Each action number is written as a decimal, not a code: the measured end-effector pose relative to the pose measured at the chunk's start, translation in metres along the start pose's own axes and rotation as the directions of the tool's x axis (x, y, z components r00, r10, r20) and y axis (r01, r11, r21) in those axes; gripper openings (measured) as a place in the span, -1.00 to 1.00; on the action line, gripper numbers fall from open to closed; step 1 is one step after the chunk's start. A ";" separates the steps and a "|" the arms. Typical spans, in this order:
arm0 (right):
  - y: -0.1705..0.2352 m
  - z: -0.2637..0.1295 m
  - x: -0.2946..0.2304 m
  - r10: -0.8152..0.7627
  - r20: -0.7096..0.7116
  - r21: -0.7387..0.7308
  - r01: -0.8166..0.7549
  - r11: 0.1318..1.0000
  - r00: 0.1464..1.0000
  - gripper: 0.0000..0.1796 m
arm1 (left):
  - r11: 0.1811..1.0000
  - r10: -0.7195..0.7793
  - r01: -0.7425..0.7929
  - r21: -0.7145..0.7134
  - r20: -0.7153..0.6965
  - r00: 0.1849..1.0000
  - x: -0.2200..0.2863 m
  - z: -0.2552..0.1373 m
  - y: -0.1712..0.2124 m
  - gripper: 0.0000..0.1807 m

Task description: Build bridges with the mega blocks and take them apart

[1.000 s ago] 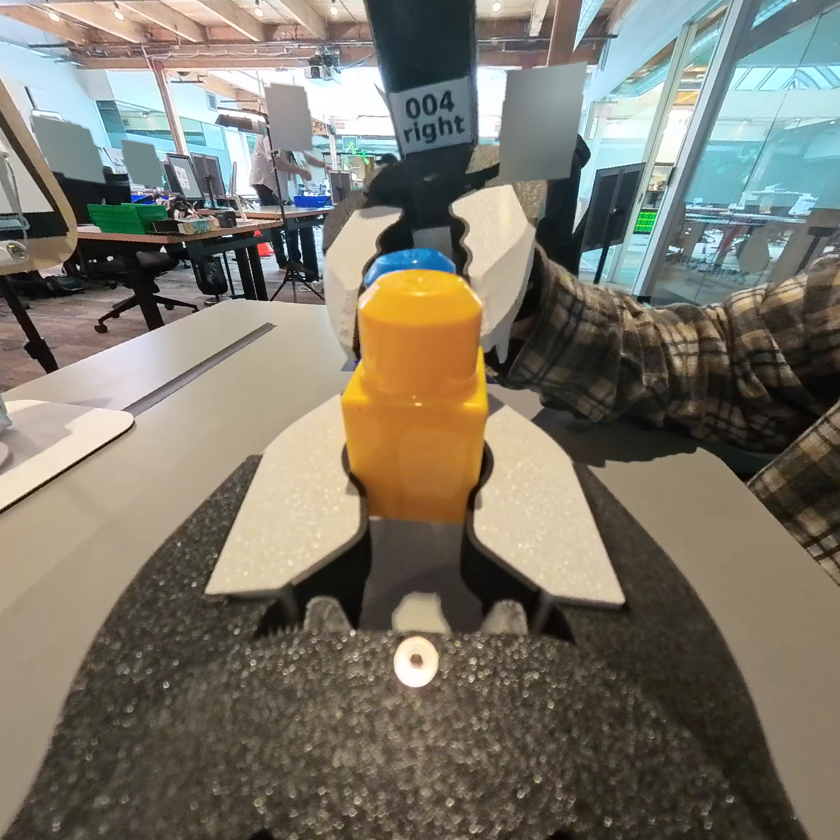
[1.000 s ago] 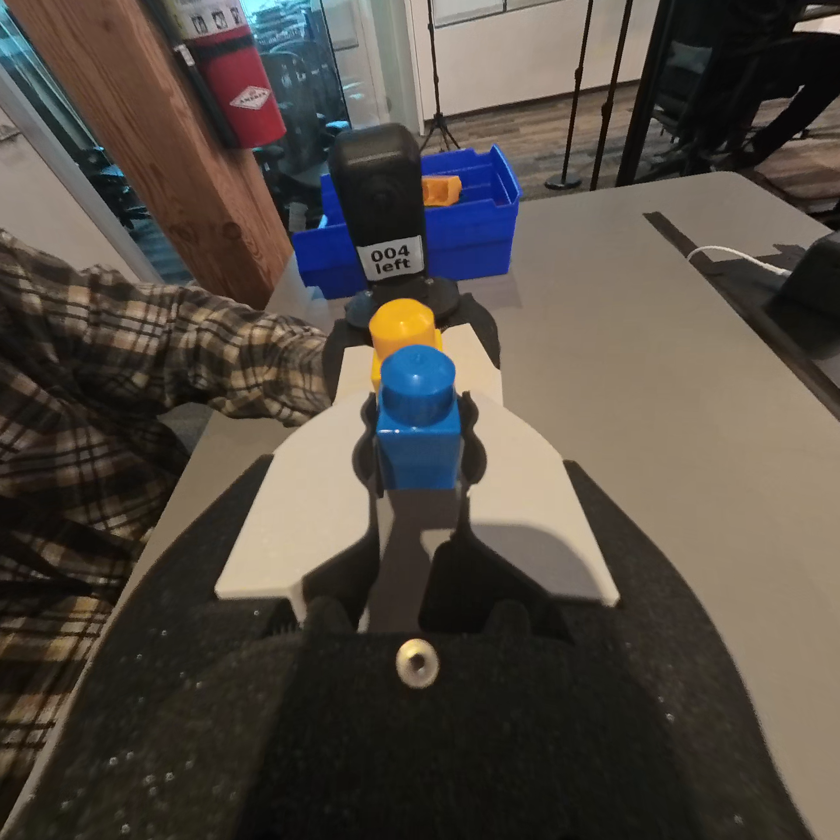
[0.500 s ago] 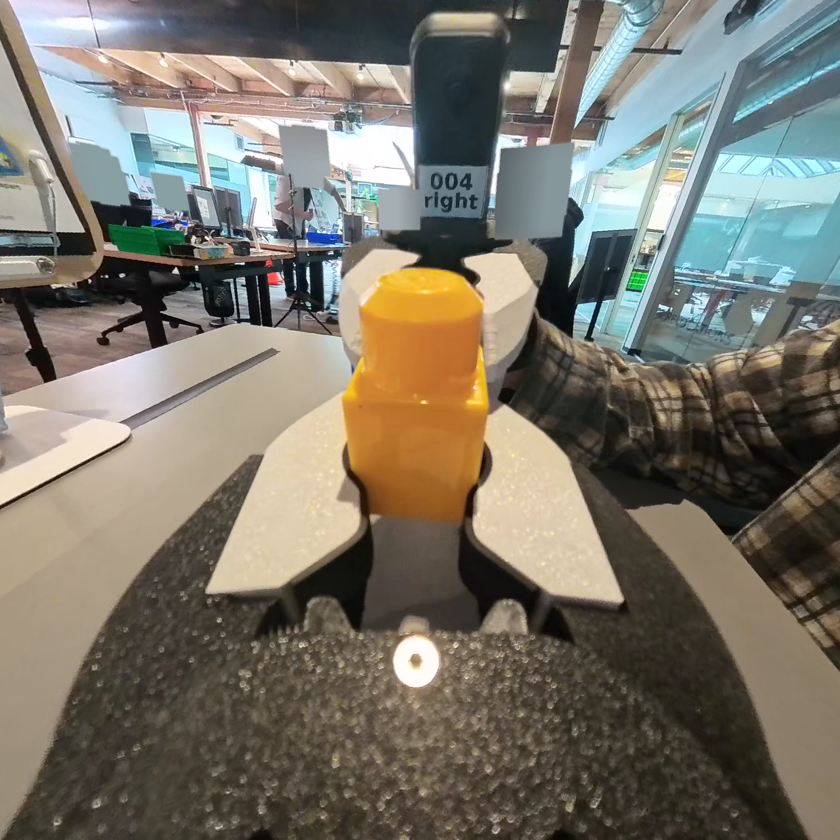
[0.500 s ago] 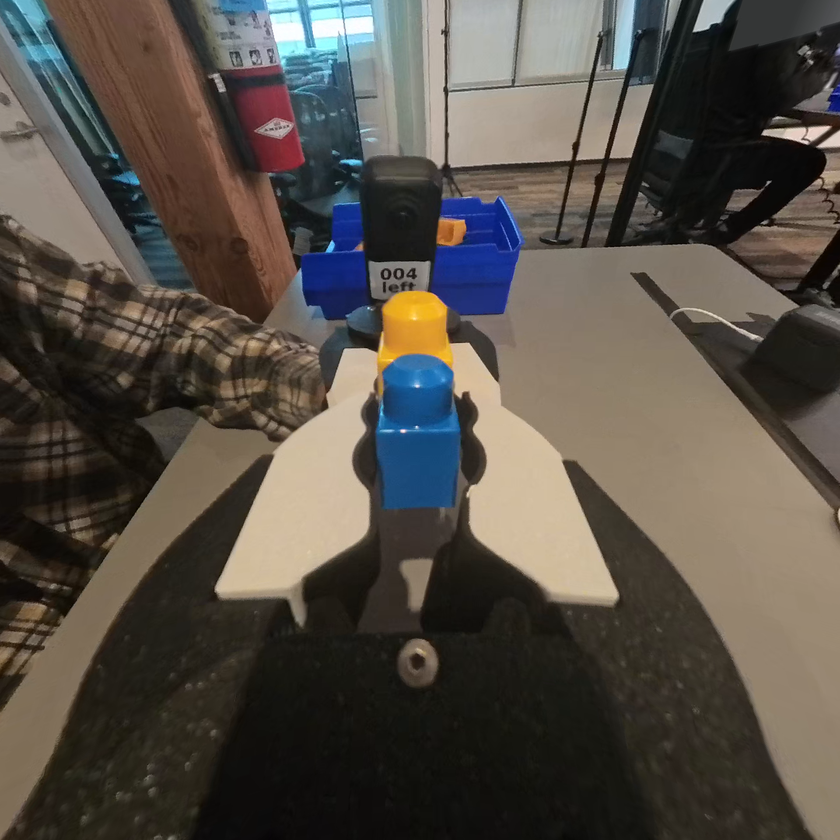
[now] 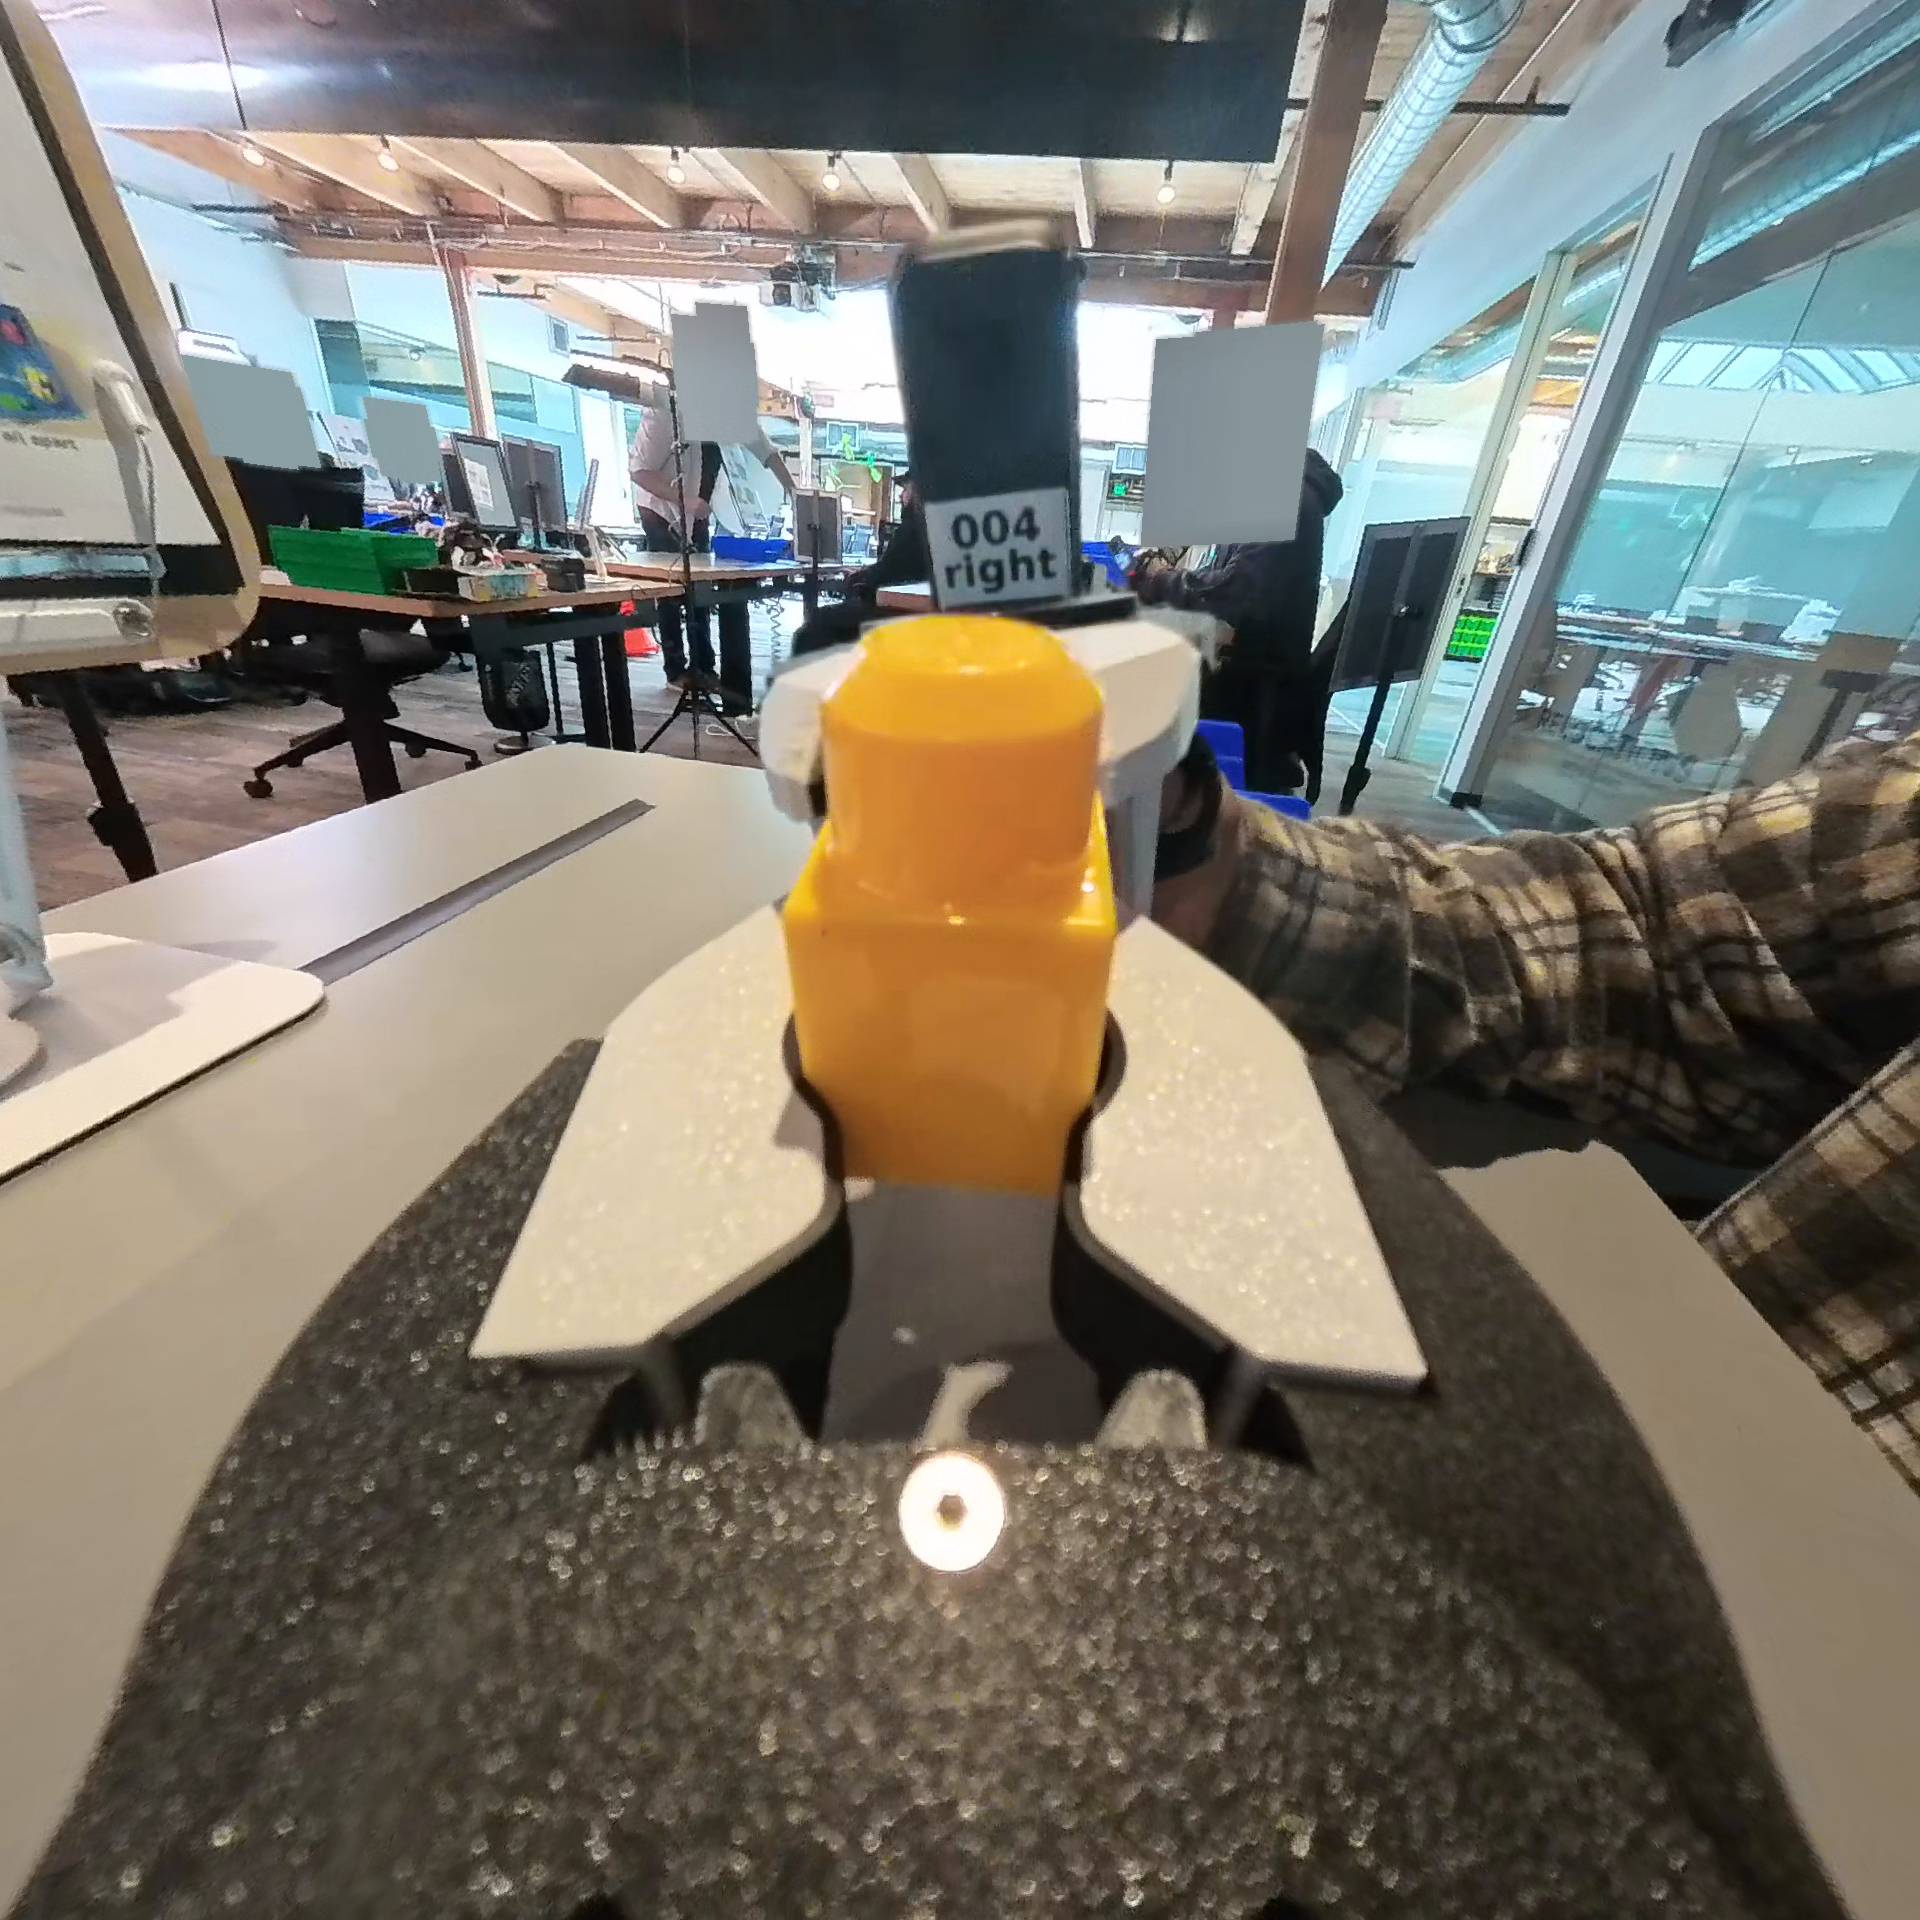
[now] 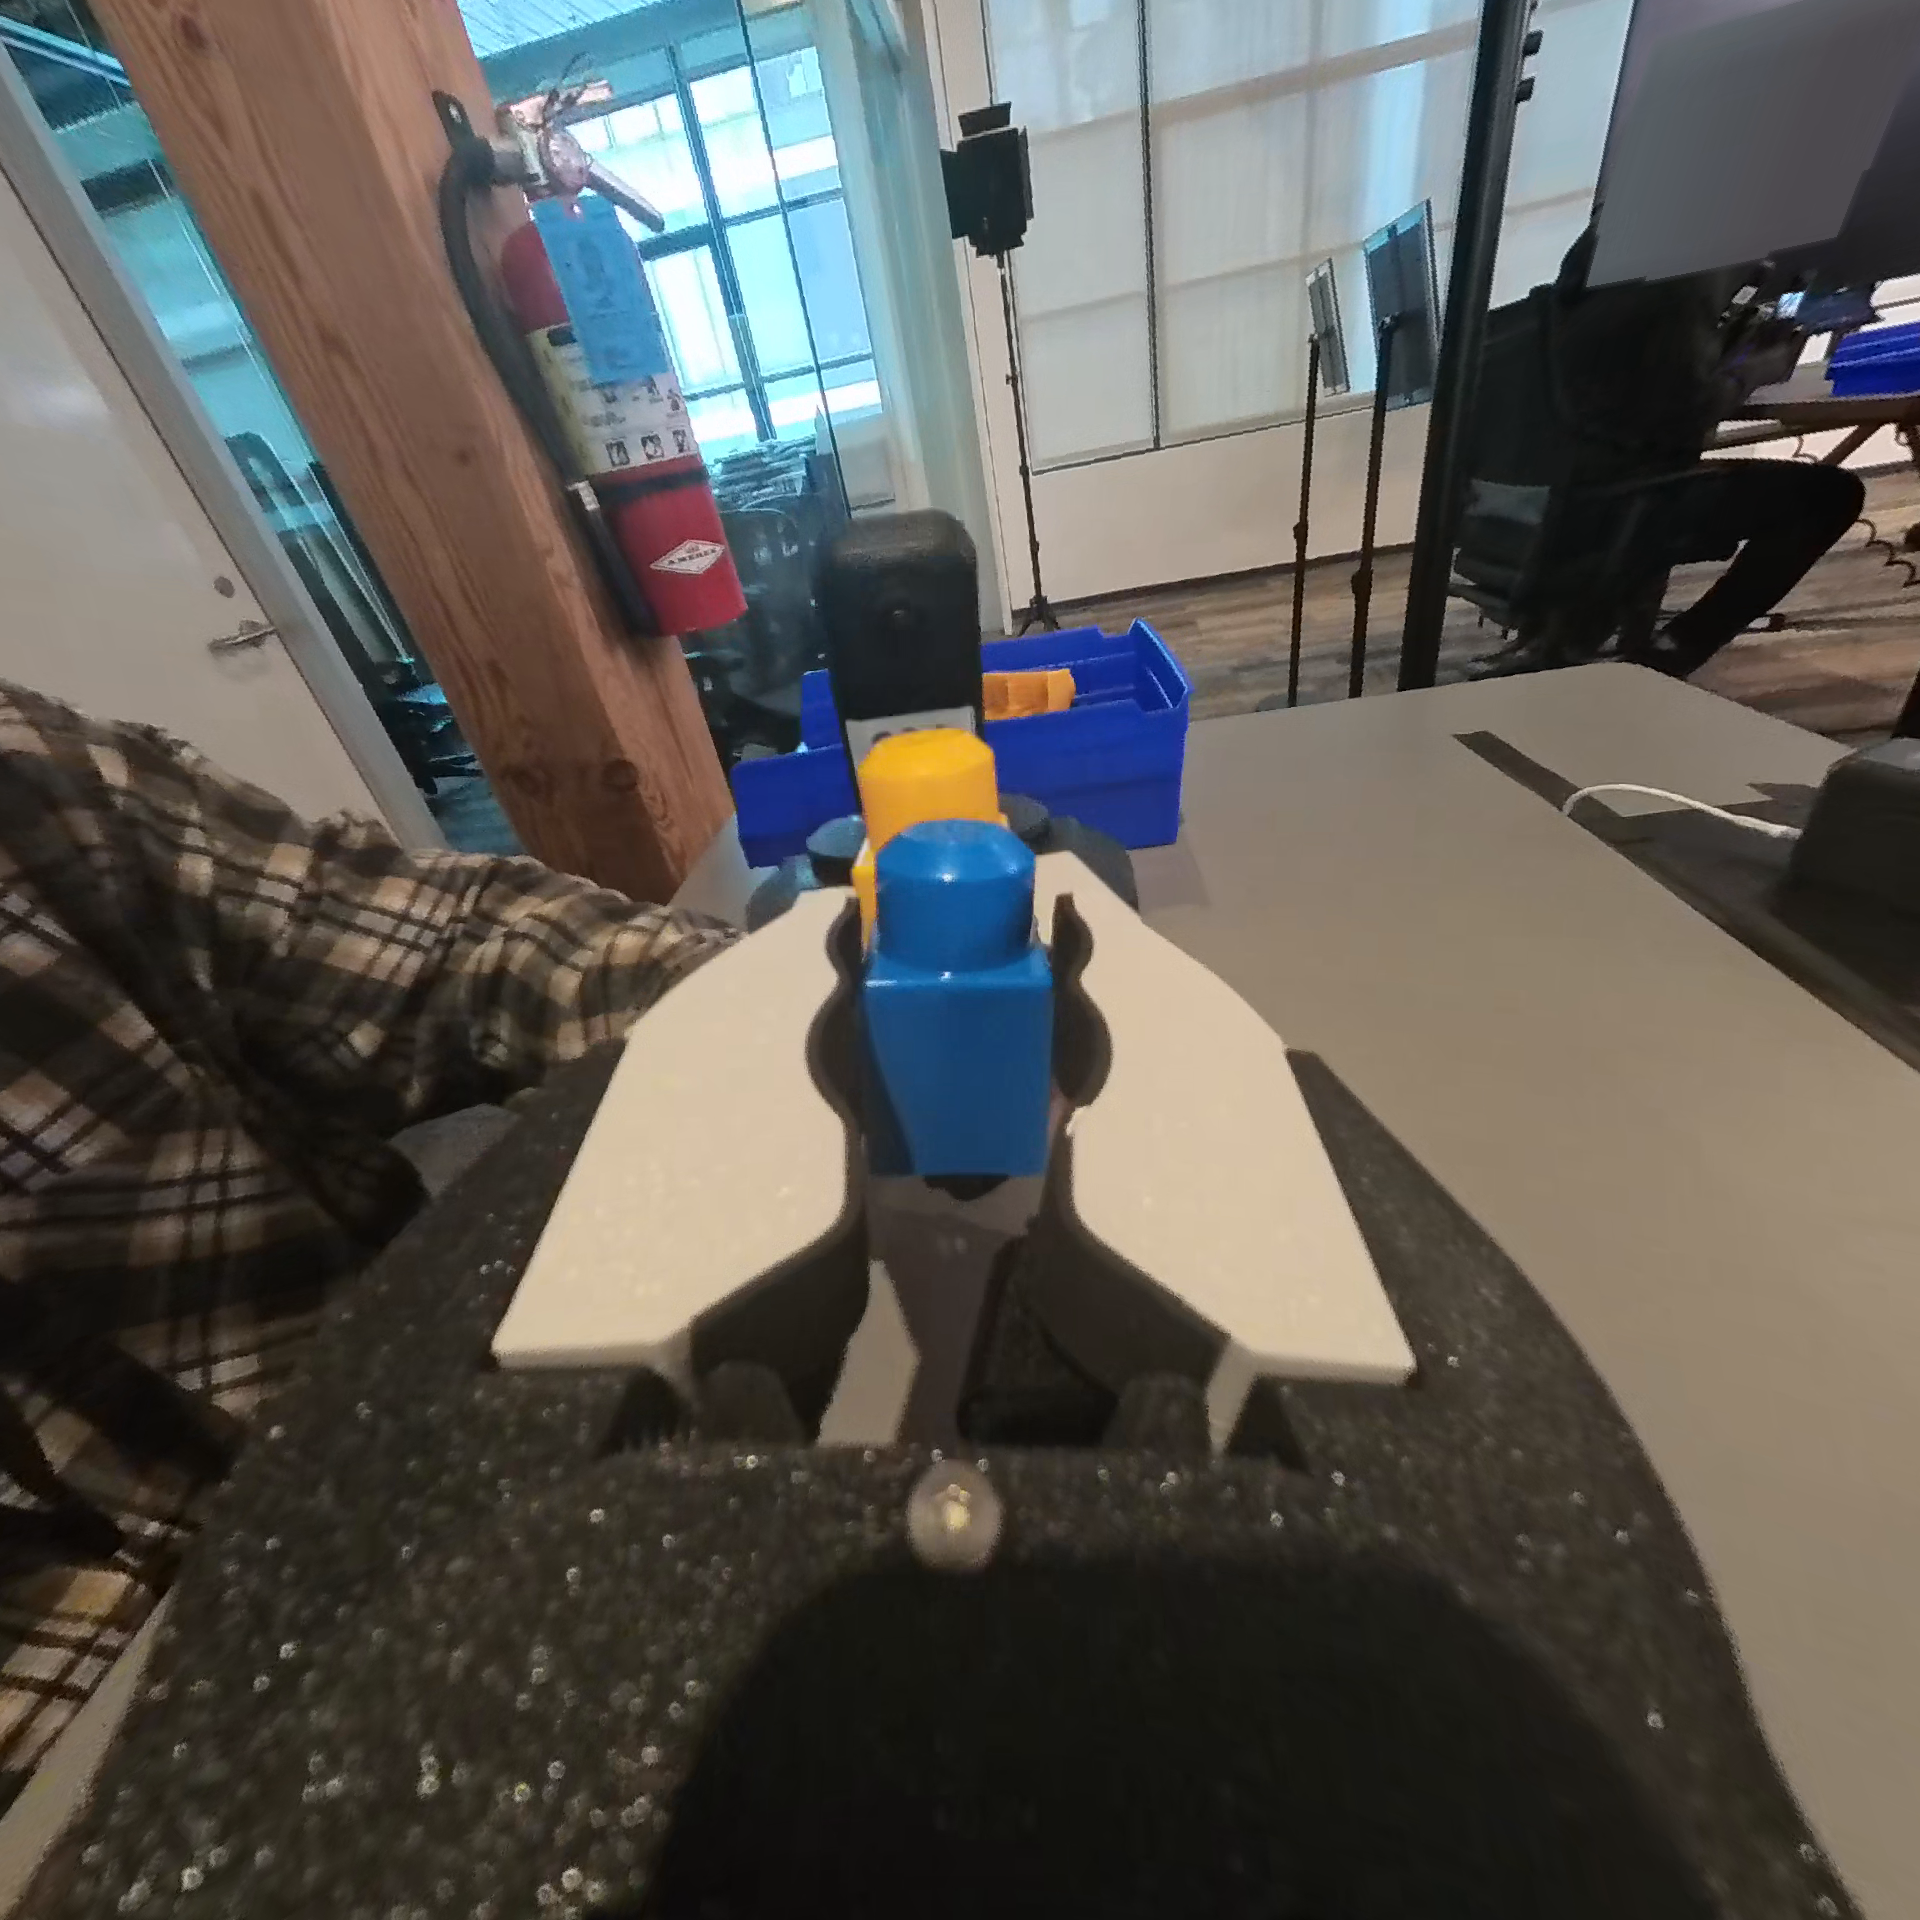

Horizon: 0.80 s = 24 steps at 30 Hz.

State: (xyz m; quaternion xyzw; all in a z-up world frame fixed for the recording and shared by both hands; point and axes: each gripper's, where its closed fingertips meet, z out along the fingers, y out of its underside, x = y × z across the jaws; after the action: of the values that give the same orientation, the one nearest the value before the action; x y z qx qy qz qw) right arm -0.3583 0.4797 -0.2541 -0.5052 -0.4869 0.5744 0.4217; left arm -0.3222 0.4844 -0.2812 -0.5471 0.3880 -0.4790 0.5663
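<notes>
Item 1: yellow-orange single-stud plastic mega block. Held upright, stud up, between the two white fingers of the left gripper, which is clenched on the block's lower body. In the left wrist view it sits at centre, its stud rising toward 12 o'clock and hiding most of what lies behind. Lifted clear of the grey tabletop.

Item 2: blue single-stud plastic mega block. Held upright, stud up, in the right gripper, fingers closed on its sides. Slightly rotated in the grip, its lower end leaning toward 5 o'clock. Also off the table.

Relation: the grippers face each other. In the right wrist view the yellow block stands directly behind the blue one at 12 o'clock, very near; whether they touch cannot be told. The blue block is not visible in the left wrist view.

Surroundings: blue plastic bin at 12 o'clock on the table's far edge, holding an orange piece; plaid sleeve at 9 o'clock; red fire extinguisher on a wooden post at 11 o'clock.

Handling note (judgement): both blocks appear to be bridge piers awaiting placement. Set them down stud-up, side by side with a gap a spanning piece can cover. Square the blue block against the table before releasing, since its tilt could leave it askew. Lower flat, press lightly, then open the fingers fully before drawing back, so neither pier tips.
</notes>
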 end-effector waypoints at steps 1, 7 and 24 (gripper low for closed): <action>0.000 0.000 0.000 0.001 0.001 0.004 -0.001 1.000 1.000 -0.61 | 1.000 0.006 -0.006 -0.006 0.008 1.000 0.000 0.000 0.000 -0.52; -0.001 -0.001 0.000 -0.001 0.009 0.007 0.001 1.000 1.000 -0.61 | 1.000 0.019 -0.018 -0.023 0.026 0.999 0.000 0.001 0.000 -0.53; -0.008 -0.006 0.002 -0.016 0.002 0.049 0.016 0.999 1.000 -0.61 | 0.997 0.042 -0.040 -0.071 0.033 0.999 -0.003 0.004 0.009 -0.53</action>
State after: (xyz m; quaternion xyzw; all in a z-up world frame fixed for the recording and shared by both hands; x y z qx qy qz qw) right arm -0.3530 0.4835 -0.2467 -0.4900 -0.4773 0.5835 0.4377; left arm -0.3182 0.4879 -0.2903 -0.5668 0.4060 -0.4439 0.5629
